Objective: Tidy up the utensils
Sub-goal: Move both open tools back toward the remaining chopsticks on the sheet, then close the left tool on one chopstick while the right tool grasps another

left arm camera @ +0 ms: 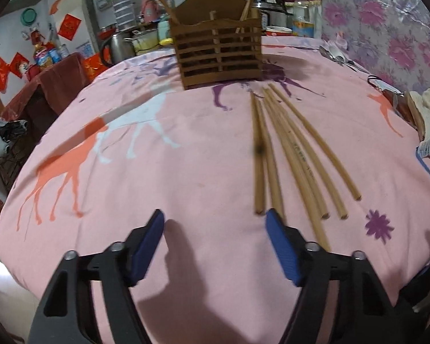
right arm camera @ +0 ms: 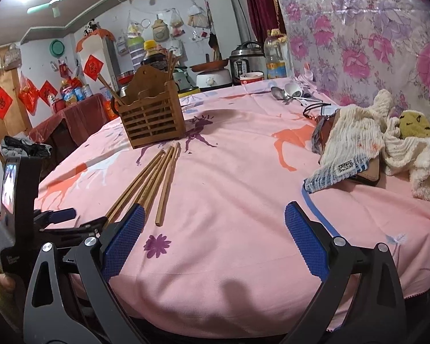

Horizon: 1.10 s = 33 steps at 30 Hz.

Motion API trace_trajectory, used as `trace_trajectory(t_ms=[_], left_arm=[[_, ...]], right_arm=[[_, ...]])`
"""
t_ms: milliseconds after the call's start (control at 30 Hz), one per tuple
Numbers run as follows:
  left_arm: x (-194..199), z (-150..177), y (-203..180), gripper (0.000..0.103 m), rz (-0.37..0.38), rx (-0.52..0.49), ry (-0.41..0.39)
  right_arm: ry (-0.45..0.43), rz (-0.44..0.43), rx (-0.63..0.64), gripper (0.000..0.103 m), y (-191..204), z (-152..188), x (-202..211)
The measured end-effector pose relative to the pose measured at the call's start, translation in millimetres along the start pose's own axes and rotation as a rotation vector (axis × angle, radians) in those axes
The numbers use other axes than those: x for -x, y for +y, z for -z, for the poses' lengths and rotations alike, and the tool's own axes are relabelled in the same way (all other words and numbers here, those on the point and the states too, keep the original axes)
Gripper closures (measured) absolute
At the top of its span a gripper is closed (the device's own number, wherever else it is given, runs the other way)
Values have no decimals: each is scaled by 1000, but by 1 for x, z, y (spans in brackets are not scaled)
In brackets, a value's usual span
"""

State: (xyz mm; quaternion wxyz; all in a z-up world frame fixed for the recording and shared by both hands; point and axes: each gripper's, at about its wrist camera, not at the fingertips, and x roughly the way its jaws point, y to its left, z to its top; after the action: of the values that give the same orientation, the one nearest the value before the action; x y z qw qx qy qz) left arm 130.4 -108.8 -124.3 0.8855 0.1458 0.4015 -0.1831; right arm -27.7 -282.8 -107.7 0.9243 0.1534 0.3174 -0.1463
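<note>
The left gripper (left arm camera: 215,229) is held with its blue fingers (left arm camera: 147,246) spread wide and nothing between them, just short of the near ends of the loose chopsticks (left arm camera: 289,149). The right gripper (right arm camera: 215,238) is likewise spread wide and holds nothing. The chopsticks are fanned flat on the pink worktop (left arm camera: 172,177), directly in front of the slatted wooden holder (left arm camera: 218,54), in which a few chopsticks are stood. Spoons (right arm camera: 286,91) are seen well right of the holder
</note>
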Motion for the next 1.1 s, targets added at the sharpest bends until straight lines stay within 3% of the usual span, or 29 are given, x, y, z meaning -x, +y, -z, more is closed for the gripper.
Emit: trace_trajectory(t_ms=[67,133,200,333,533,600,767,833,933,1100], left_arm=[[-3,-5,-6,51,13,-9,4],[-5,-8,-10,77,32,-9,5],[-5,-8,-13,96,57,1,4],[1,3,-6,96,12,27,-11],[15,26,55,93,-37,166,-6],[18,31,73,92,-31,209,-11],[21,34,87,79,4,249,-27],[21,36,81,65,-9,228,-37],[22,40,73,53,-40,197,-50],[21,40,76,49,-40,209,-51]], right_arm=[[9,-1,-12,9,-3,1,-2],[13,-2,-22,9,-6,1,-4],[13,0,-30,9,-8,0,-4],[10,0,-40,9,-11,0,-4],[22,-31,-1,10,-4,3,-7],[36,-62,47,14,6,7,-11],[109,-103,205,39,39,18,-33],[137,-109,243,43,48,22,-42],[167,-119,271,48,56,24,-53],[169,-124,253,53,60,20,-65]])
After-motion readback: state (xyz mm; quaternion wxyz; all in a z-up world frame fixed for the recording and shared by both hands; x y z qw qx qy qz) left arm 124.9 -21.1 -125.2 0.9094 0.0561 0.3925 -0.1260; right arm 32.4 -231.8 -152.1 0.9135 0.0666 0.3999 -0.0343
